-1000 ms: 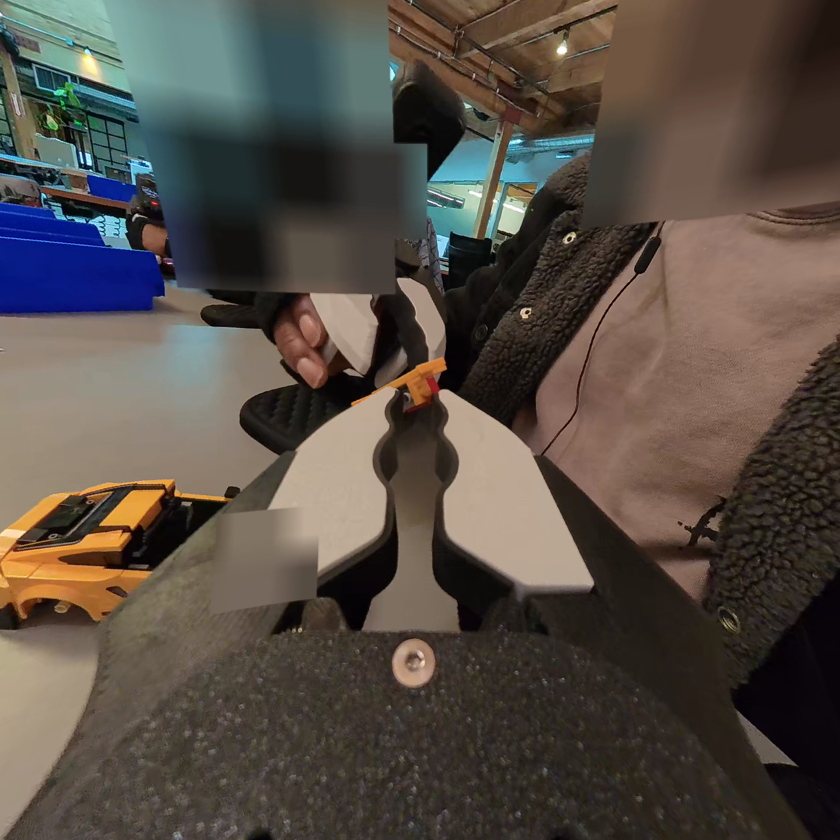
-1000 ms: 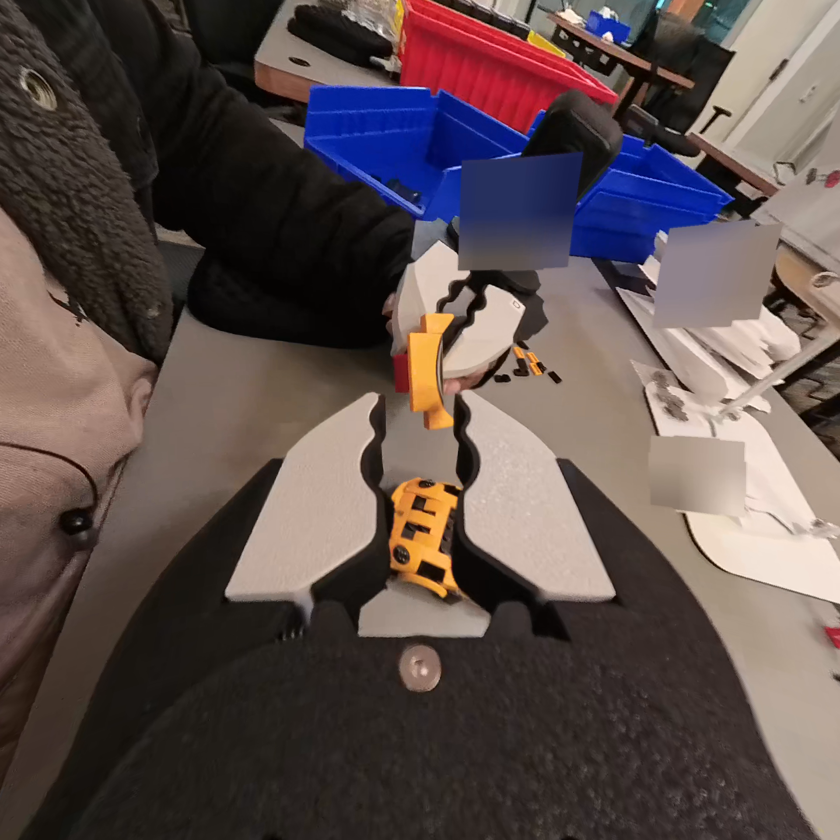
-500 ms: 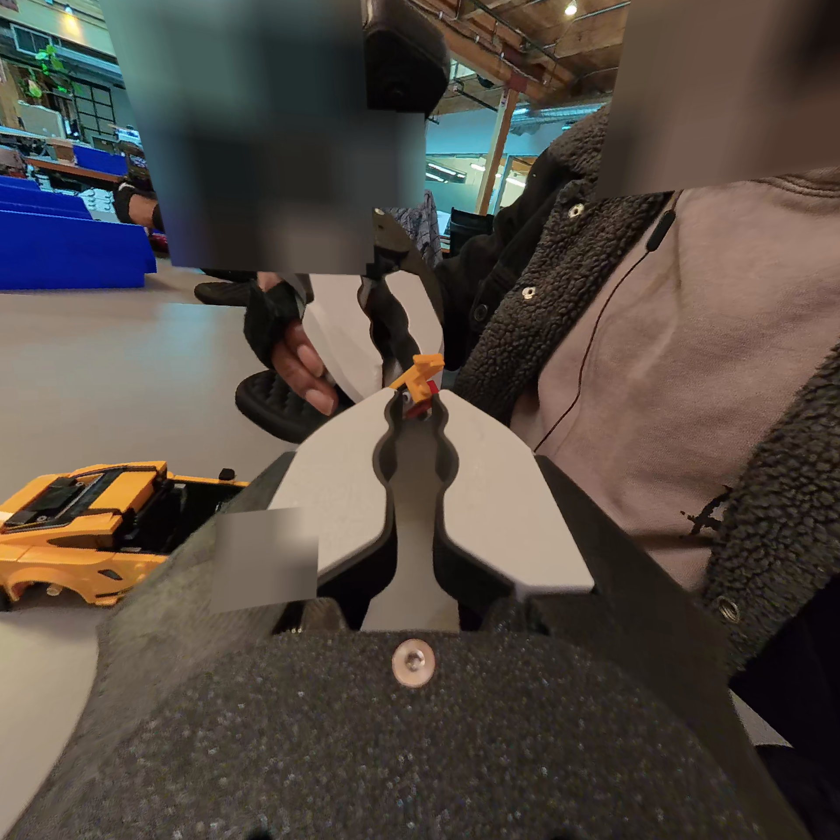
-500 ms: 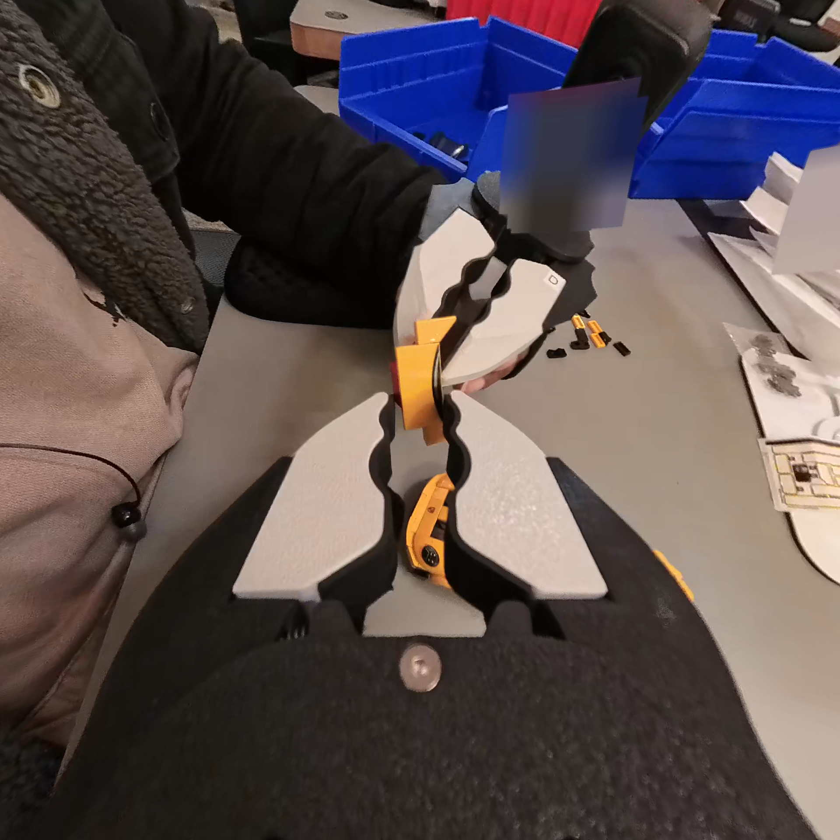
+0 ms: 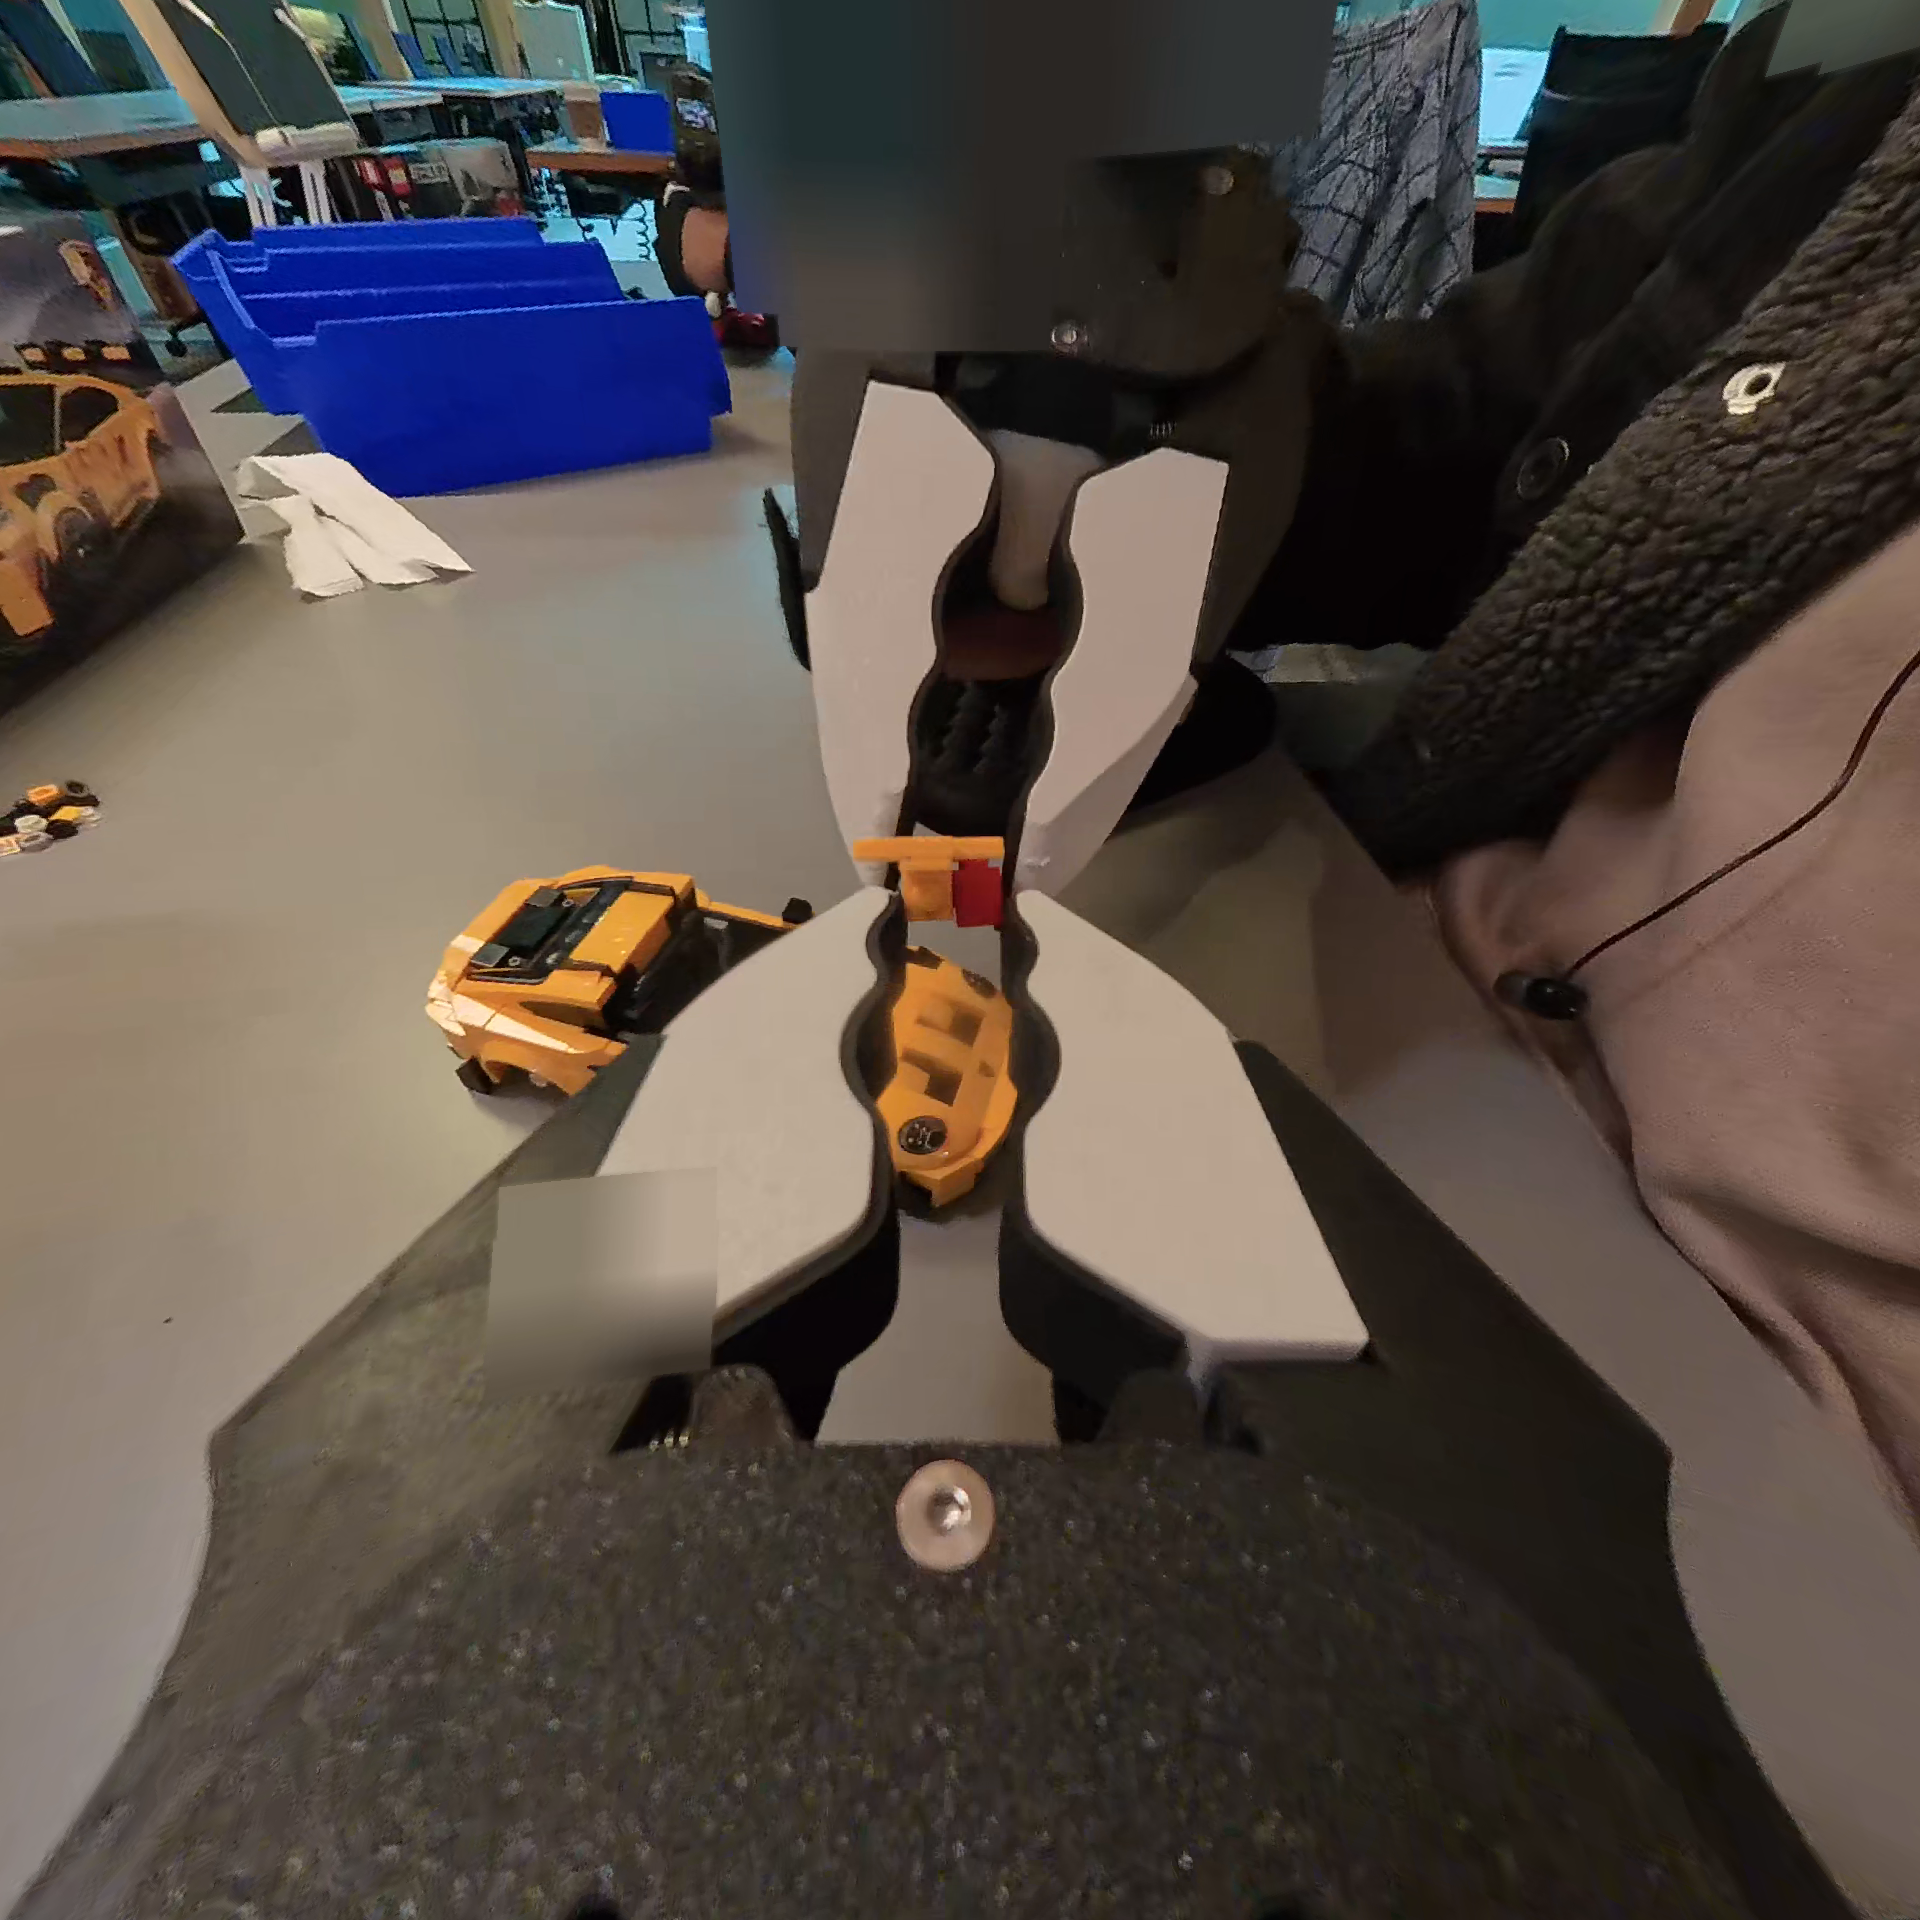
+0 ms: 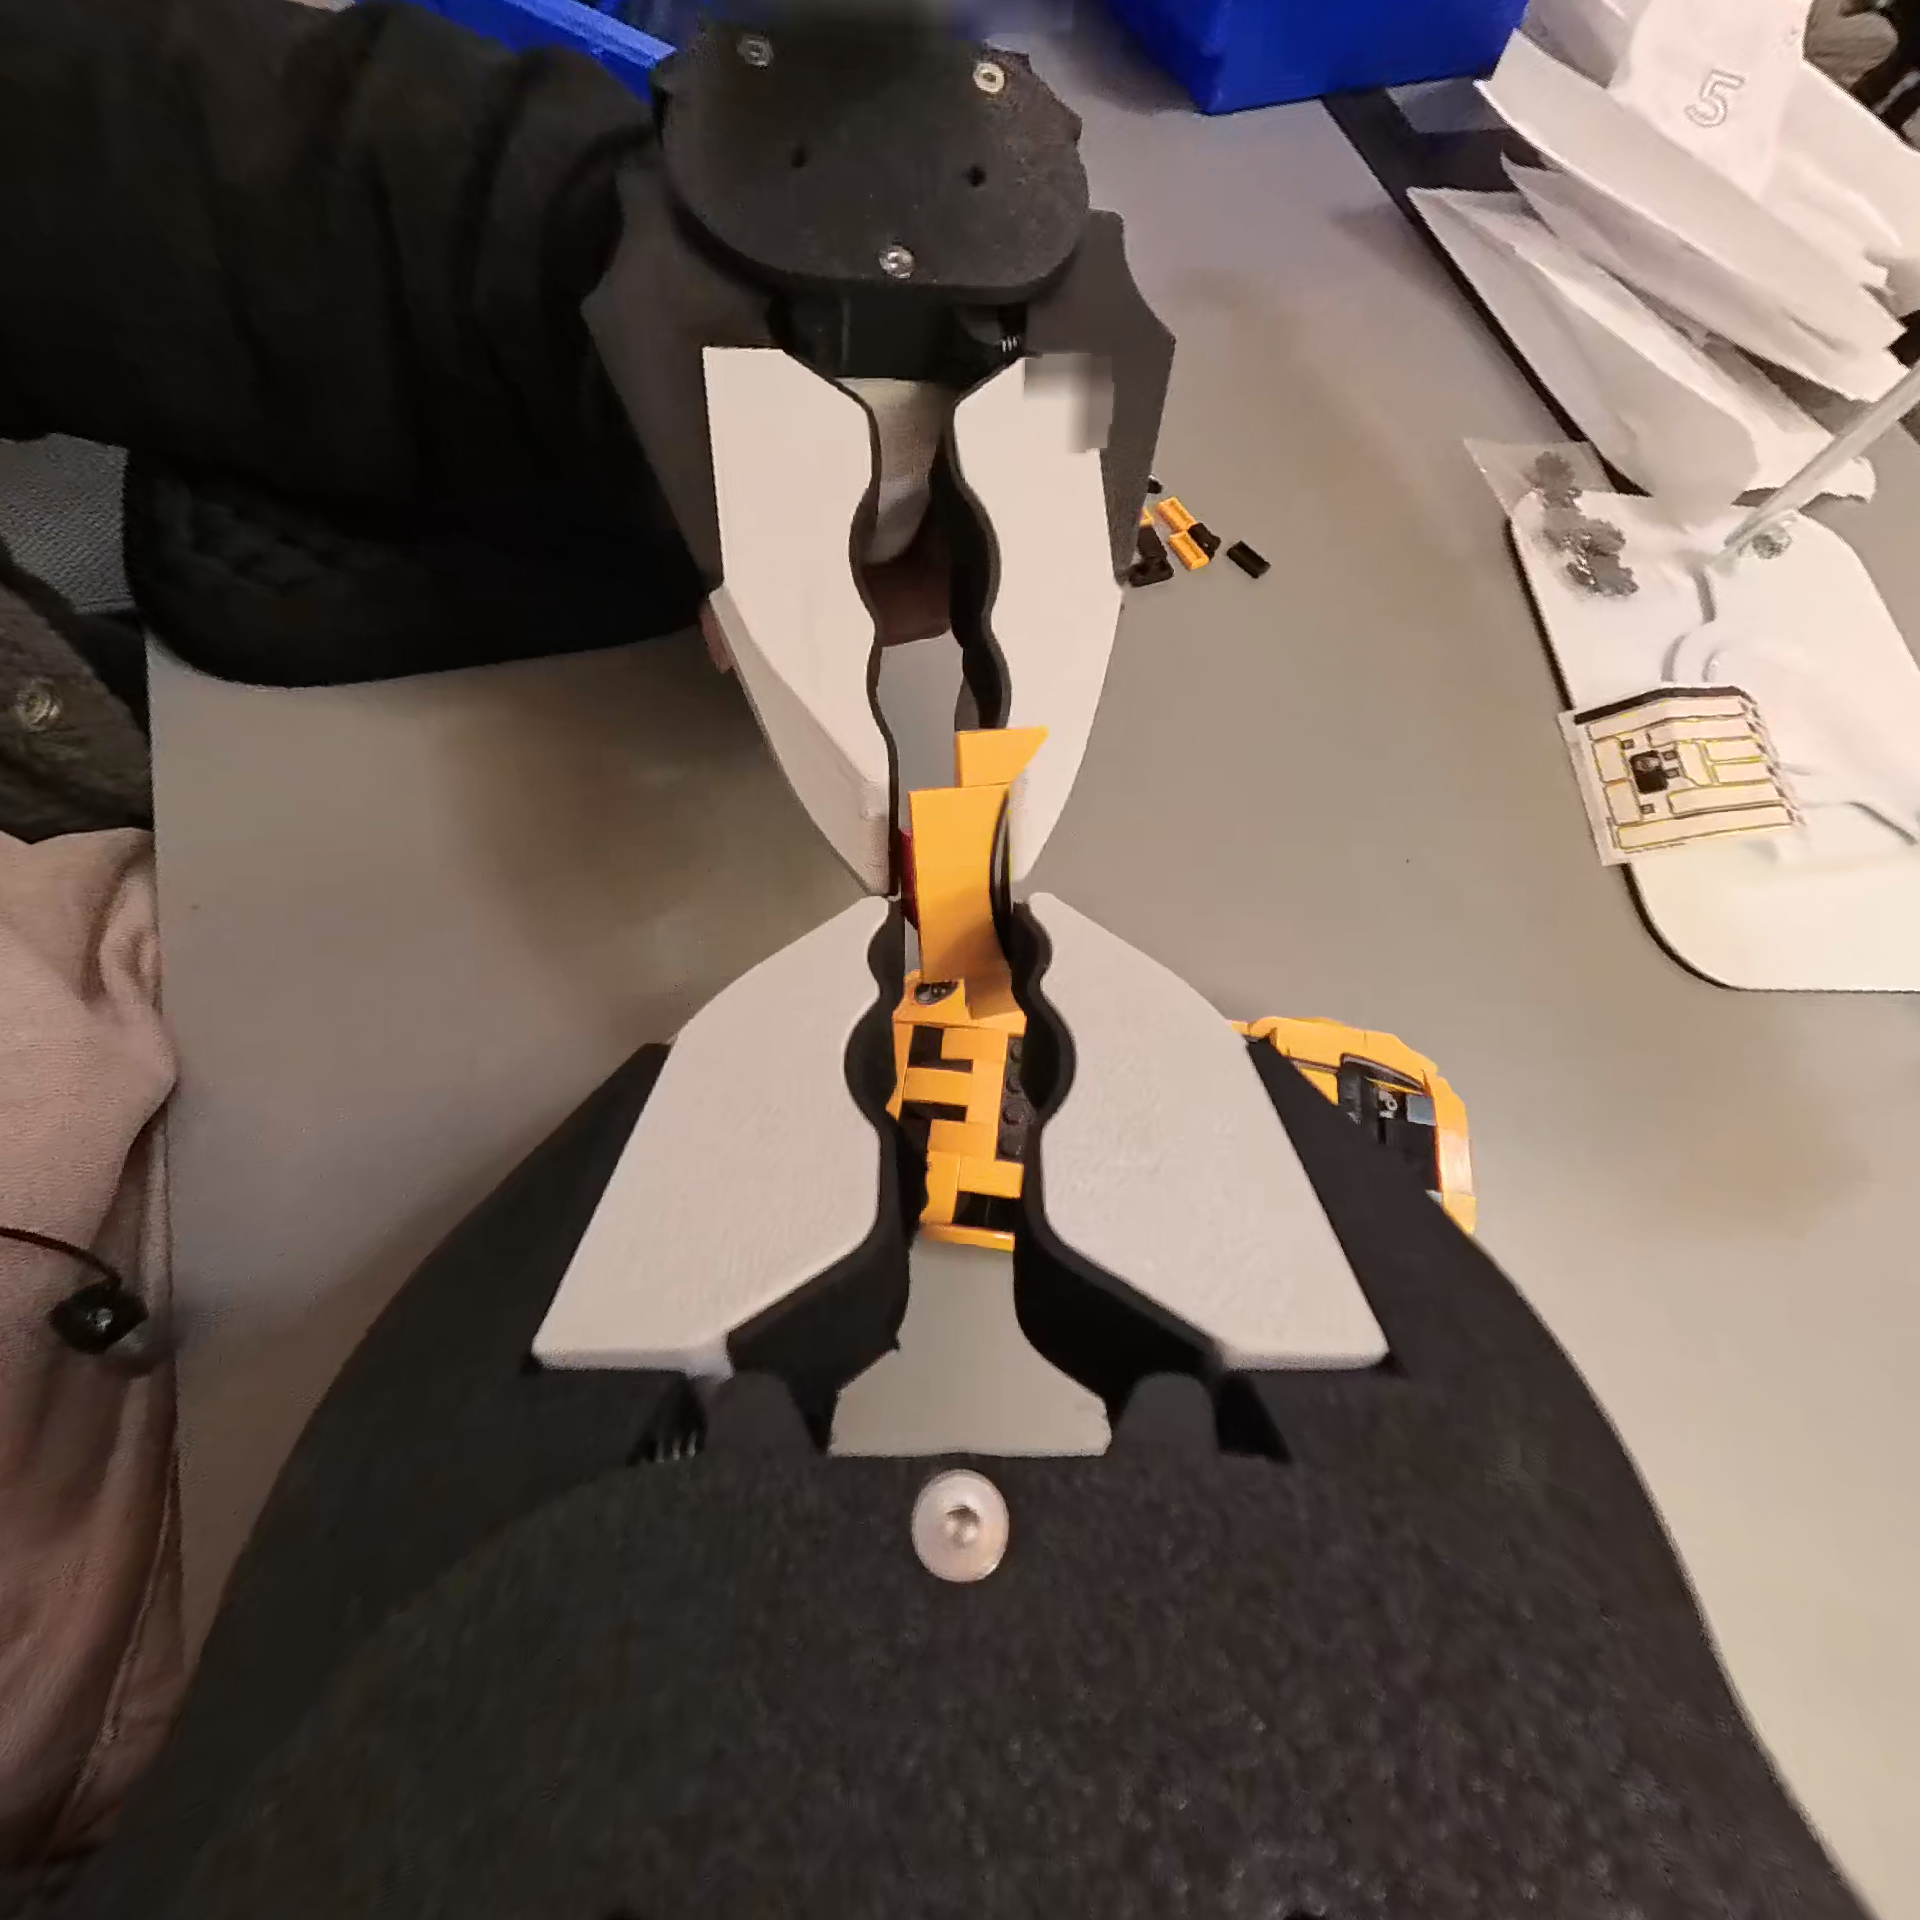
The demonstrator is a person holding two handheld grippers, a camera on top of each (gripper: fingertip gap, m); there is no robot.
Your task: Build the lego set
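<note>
My left gripper [image 5: 948, 909] is shut on a small orange and red lego piece [image 5: 940, 888]. My right gripper [image 5: 961, 842] meets it tip to tip from the far side. In the right wrist view, the right gripper [image 6: 961, 909] has its jaws narrowed around the same piece [image 6: 961, 842], with the left gripper [image 6: 956, 847] opposite. Both hold it above the grey table [image 5: 312, 831]. The orange lego car [image 5: 551, 966] lies on the table below, also in the right wrist view [image 6: 1371, 1101]. An orange and black lego section [image 6: 956, 1101] shows through the jaw gap. I cannot tell if it is joined to the car.
Blue bins [image 5: 468, 353] stand at the back. Small loose pieces [image 6: 1184, 530] lie beyond the grippers, with more at the far left [image 5: 47, 810]. White paper bags [image 6: 1683, 239] and a sticker sheet [image 6: 1683, 774] lie to the right. The set's box [image 5: 73, 499] stands at the left. The tips of both grippers are at nearly the same place.
Both grippers have tipped down over the table and the car. The right gripper's jaws have narrowed and come tip to tip with the left, around the orange and red piece.
</note>
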